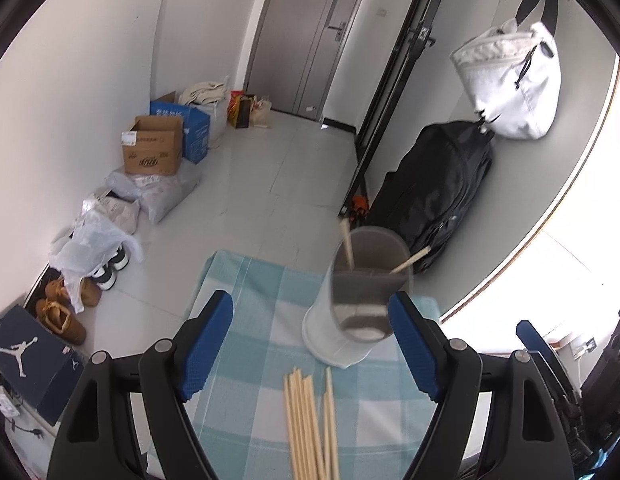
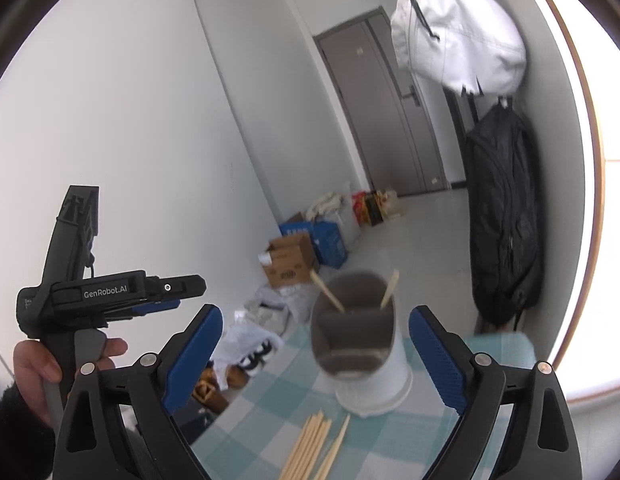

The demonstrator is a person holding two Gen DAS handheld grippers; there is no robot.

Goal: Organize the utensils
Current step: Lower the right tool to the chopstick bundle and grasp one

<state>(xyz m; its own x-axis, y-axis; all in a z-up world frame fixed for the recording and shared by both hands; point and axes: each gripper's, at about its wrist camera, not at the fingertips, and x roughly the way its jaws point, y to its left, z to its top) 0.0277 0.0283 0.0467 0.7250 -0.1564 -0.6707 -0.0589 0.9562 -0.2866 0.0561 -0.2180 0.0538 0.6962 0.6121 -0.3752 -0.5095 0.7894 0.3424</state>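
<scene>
Chopsticks (image 1: pixel 310 424) lie between the left gripper's (image 1: pixel 312 344) spread fingers, untouched.

Both tools stand with blue pads spread wide, nothing between them. The left tool (image 1: pixel 312 344) tilts downward. The right tool (image 2: pixel 316 356) points nearly level, and a hand (image 2: pixel 41 364) grips the left tool's handle.

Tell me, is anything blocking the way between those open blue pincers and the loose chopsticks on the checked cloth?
Nothing visible is. The loose chopsticks lie bare on the checked tablecloth, right below the open left tool. The right tool is open and empty too. The chopstick holder, with two chopsticks inside, stands just beyond the pile, its top open.
</scene>
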